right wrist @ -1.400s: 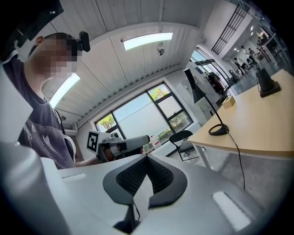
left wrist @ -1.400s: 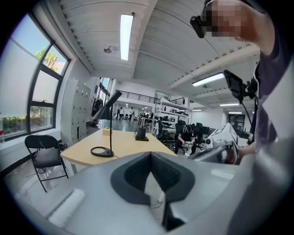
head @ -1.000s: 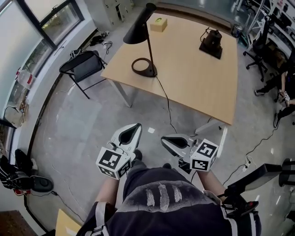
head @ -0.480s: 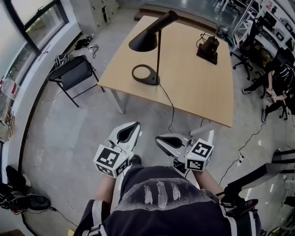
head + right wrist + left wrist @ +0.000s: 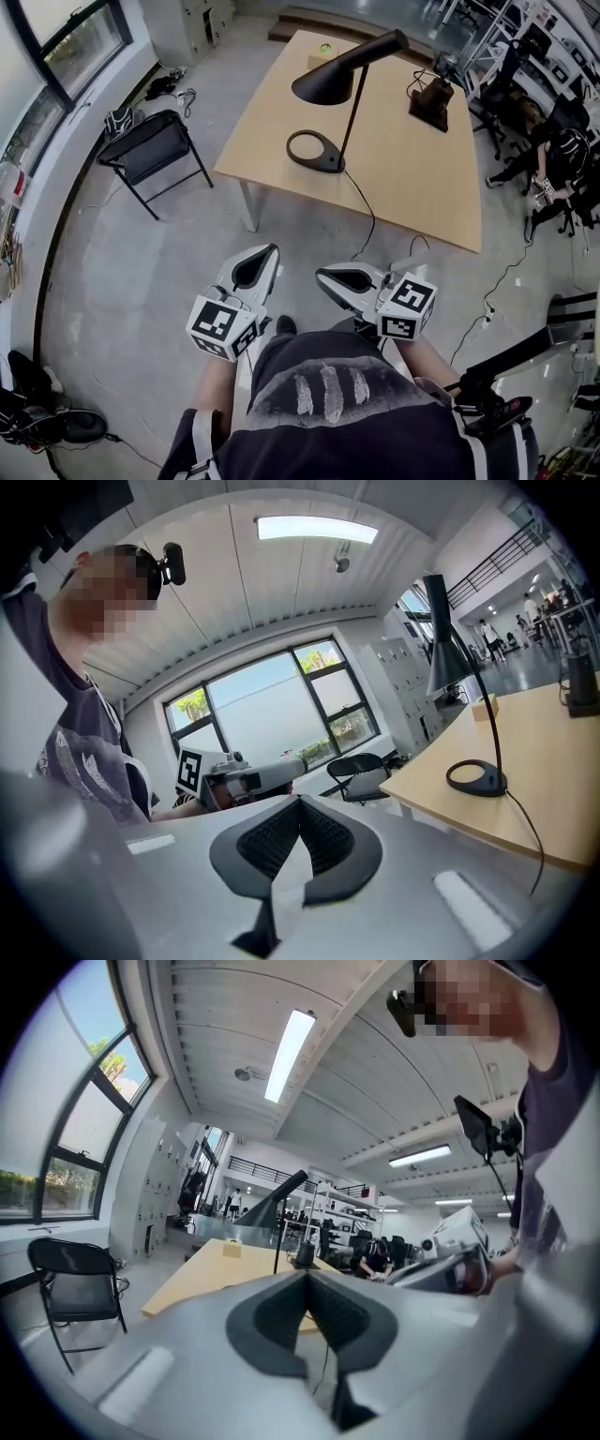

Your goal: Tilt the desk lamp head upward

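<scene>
A black desk lamp stands on the wooden table, with a ring base, a thin stem and a cone head that slopes downward. It also shows in the left gripper view as the lamp head, and in the right gripper view as the head above the base. My left gripper and right gripper are held side by side over the floor, well short of the table. Both are shut with nothing between their jaws, as the left gripper and right gripper views confirm.
A black folding chair stands left of the table. On the tabletop are a dark appliance and a small yellow box. The lamp's cable hangs off the near table edge to the floor. Office chairs and a seated person are at right.
The person has walked on across the floor: the table and lamp have shifted right and slightly nearer in the head view. Both grippers stayed shut in front of the body.
</scene>
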`<state>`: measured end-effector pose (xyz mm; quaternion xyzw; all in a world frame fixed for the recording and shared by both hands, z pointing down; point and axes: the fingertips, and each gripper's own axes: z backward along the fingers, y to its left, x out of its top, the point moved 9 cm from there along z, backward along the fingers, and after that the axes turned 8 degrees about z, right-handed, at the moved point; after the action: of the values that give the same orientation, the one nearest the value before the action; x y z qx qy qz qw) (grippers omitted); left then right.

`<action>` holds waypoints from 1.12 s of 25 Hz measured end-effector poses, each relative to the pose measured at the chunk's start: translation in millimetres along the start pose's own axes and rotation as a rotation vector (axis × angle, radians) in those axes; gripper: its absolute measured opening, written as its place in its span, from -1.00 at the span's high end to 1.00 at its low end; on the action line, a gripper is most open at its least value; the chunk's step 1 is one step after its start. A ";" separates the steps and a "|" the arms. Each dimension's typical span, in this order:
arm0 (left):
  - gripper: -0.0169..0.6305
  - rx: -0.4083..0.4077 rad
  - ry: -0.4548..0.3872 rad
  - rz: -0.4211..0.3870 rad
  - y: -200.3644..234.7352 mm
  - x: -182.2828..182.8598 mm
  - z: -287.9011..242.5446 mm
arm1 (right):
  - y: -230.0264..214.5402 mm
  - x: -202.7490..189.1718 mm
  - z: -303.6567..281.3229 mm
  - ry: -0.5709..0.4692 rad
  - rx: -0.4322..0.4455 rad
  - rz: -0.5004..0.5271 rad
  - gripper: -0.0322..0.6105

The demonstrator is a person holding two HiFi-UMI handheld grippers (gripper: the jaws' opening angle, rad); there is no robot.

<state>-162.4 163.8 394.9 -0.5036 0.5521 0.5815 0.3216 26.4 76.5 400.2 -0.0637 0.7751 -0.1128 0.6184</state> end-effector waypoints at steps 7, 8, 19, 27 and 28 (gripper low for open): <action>0.94 -0.007 -0.005 0.042 20.1 -2.5 8.7 | 1.4 2.5 -25.2 0.036 -0.030 -0.008 0.90; 0.94 -0.004 -0.005 0.048 22.1 -2.5 8.4 | 0.3 3.9 -27.5 0.038 -0.027 -0.008 0.90; 0.95 0.068 0.007 0.068 49.4 3.9 -1.2 | -40.8 19.4 -56.8 0.009 -0.023 -0.018 0.90; 0.94 0.060 0.087 0.017 58.1 26.9 -68.1 | -110.2 22.2 -43.3 -0.055 -0.066 -0.073 0.90; 0.94 0.057 0.100 0.010 59.1 30.2 -78.9 | -121.7 22.6 -39.4 -0.067 -0.080 -0.081 0.90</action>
<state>-207.7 71.2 394.5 -0.5200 0.5862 0.5413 0.3048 -22.1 -42.7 418.1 -0.1234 0.7546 -0.1046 0.6360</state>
